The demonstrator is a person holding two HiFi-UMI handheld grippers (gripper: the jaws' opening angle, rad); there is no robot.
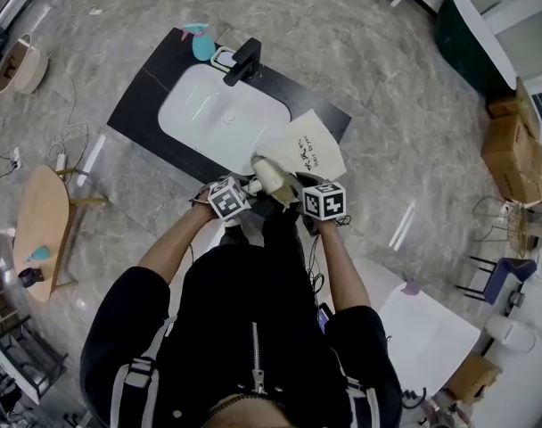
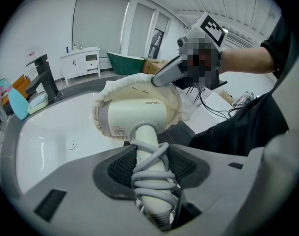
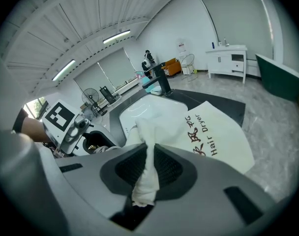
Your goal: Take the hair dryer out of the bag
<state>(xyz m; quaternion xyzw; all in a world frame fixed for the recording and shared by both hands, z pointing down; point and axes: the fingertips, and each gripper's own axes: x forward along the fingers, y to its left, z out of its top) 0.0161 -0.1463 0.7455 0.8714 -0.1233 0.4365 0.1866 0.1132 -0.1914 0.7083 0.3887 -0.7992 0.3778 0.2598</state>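
1. Left tool (image 2: 150, 167) – jaws clamped on the handle of the hair dryer (image 2: 134, 114), pads pressing on either side of the grey cord (image 2: 150, 173) wound round that handle.
2. Right tool (image 3: 144, 168) – jaws nearly together, pinching a bunched fold of the bag (image 3: 213, 136); the fold runs up between the pads.
3. Hair dryer – cream-coloured; handle fully outside the bag; body partly out, with the bag's gathered mouth ruffled around its far end. Held in the air over the near right corner of the basin (image 1: 217, 110).
4. Bag – white cloth, printed "Hair Dryer"; its closed end lies flat on the table (image 1: 146, 96), just right of the basin.
5. Table – dark top with a white inset basin; black faucet (image 1: 242, 61) at the far rim.
6. Both tools sit side by side, close together, at the table's near edge.
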